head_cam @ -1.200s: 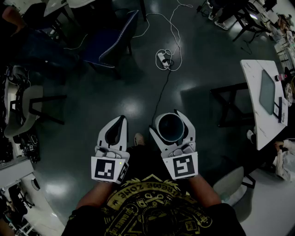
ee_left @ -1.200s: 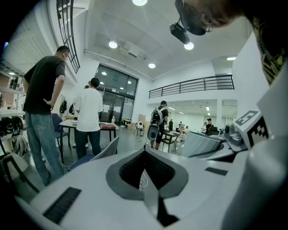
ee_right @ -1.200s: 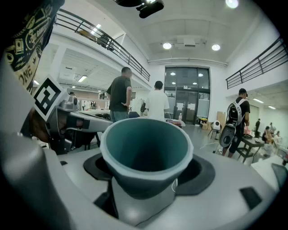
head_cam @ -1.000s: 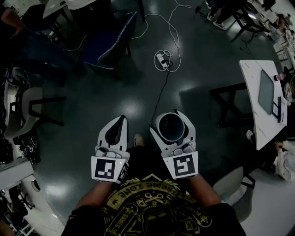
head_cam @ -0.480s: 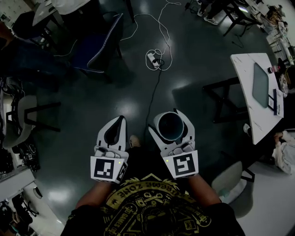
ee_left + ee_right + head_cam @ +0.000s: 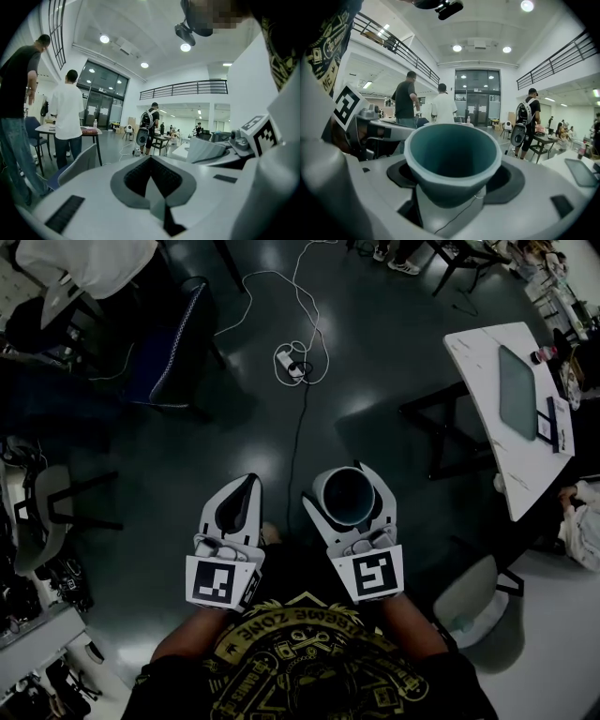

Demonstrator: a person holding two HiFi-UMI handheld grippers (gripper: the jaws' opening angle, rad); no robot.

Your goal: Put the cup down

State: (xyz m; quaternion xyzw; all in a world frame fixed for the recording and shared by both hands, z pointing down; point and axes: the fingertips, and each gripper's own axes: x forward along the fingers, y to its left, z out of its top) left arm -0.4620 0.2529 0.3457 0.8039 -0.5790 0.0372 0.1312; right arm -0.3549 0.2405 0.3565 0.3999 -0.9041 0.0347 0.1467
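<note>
1. Dark glossy floor [image 6: 187,456] fills the head view, with ceiling lights glaring off it.
2. Up top, a white power strip [image 6: 284,359] lies on that floor among loops of white cable, and a thin black cable [image 6: 298,427] runs down from it.
3. A blue padded chair [image 6: 178,343] stands upper left.
4. Right edge: a white marbled surface [image 6: 502,457] carries a flat dark grey slab [image 6: 517,390].
5. A pale round-backed chair [image 6: 466,601] sits lower right.
6. In the left gripper view, a person in a white T-shirt [image 6: 67,112] stands at a table beside a person in a black T-shirt [image 6: 18,89]. Farther off is a person wearing a backpack [image 6: 151,123].
7. A black balcony railing [image 6: 187,87] runs across the far wall.
</note>
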